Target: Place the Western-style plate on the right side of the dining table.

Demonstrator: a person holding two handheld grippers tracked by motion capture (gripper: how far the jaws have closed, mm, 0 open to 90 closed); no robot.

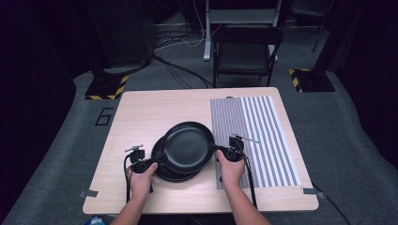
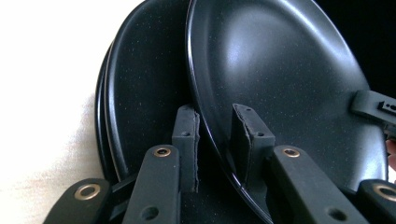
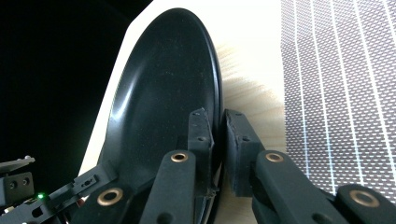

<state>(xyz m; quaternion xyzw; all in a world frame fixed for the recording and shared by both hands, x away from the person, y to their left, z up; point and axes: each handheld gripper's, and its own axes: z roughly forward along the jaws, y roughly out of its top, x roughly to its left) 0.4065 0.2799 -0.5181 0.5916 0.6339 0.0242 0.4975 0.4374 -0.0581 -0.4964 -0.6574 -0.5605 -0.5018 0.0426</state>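
The round black top plate (image 1: 187, 146) shows a smooth, speckled satin glaze that catches soft highlights, like the black plates stacked beneath (image 2: 140, 93). The pale wooden table (image 1: 141, 117) looks matt, with fine grain. At right, the grey-and-white striped woven mat (image 1: 263, 136) looks textured, cloth-like. Black rubbery gripper pads (image 3: 201, 135) appear matt and rough-edged.
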